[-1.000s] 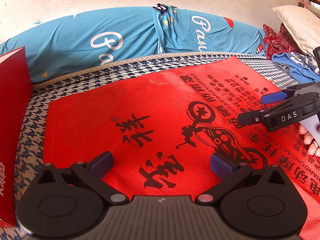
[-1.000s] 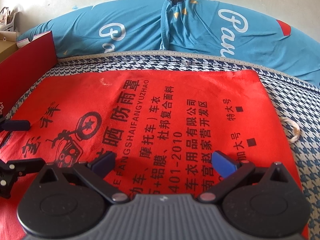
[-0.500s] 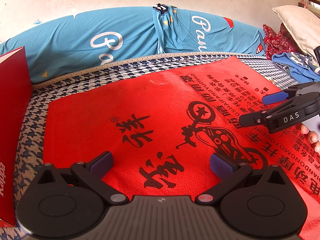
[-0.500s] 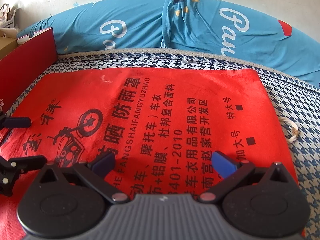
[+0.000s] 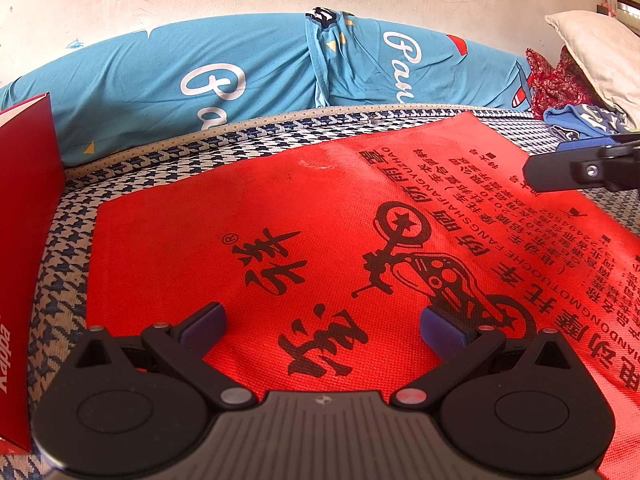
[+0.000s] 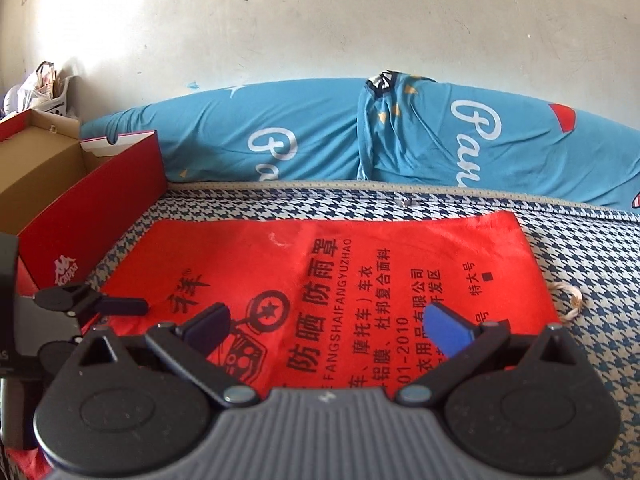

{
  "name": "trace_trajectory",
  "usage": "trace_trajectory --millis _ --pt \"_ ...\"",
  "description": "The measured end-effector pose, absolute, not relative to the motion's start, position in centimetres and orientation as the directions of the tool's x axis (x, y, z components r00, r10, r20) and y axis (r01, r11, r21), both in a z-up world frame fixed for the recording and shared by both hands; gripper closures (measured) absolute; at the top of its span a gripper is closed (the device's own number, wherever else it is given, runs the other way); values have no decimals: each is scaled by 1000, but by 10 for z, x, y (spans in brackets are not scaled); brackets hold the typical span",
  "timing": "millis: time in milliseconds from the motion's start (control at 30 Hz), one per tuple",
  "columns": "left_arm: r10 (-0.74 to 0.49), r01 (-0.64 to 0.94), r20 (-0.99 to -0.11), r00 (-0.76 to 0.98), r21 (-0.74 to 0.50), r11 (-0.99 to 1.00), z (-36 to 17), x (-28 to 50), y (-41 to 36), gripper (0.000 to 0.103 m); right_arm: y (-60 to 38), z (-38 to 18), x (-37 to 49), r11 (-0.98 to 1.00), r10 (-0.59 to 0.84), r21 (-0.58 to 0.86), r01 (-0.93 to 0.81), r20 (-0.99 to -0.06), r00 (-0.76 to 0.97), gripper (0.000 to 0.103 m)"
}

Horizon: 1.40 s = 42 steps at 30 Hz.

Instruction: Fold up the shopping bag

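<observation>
1. Bed [image 5: 60,264], houndstooth cover: it carries the red shopping bag [image 5: 320,216], which lies flat and unfolded across the middle, no fold started.
2. Change since half a second ago: my right gripper [image 6: 324,330] has lifted and drawn back, so its camera now takes in far more wall and the whole far edge of the bag. My left gripper [image 5: 322,326] has not shifted over the bag's near-left part. I judge the right one is repositioning for a first grasp.
3. Fingers: both pairs spread wide, holding nothing.
4. Blue bedding [image 6: 320,132] along the wall: white script, "Pa…" legible.
5. Bag print: black motorbike drawing, large Chinese characters, "FANGSHAIFANGYUZHAO", "DIANDONGMOTUOCHE", "2010"; smaller lines too fine to read.
6. Red shoebox [image 6: 100,208], open, left of the bag: white logo; the left view shows "appa".
7. White drawstring cord [image 6: 570,300] at the bag's right edge.
</observation>
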<state>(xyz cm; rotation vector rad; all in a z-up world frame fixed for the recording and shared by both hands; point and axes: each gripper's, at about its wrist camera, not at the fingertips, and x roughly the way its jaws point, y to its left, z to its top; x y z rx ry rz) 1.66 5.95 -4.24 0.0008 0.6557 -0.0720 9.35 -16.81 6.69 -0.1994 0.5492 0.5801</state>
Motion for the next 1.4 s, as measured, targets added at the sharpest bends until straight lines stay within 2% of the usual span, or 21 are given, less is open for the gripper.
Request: trace_trajectory --millis 133,267,500,933,1167,1400 --pt "-67 67 -609 790 -22 998 -42 16 58 0 -168 75 72 820 465 -56 -570 -517 719 0" --pt "-67 67 -609 790 -22 998 -42 17 58 0 -174 83 58 830 455 -35 -557 -535 712 0" --pt "-66 67 -609 790 -22 998 -42 17 59 0 -187 94 29 831 475 -15 -555 -499 725 0" --pt "-66 67 -609 790 -22 998 -42 17 58 0 -193 93 13 849 427 -55 -525 -512 745 0" --pt "-66 67 -609 790 -22 998 -42 17 58 0 -187 84 19 864 363 -90 -496 -571 736 0" --pt "-66 67 -609 790 -22 998 -42 16 58 0 -180 79 25 861 337 -126 -493 -585 738 0"
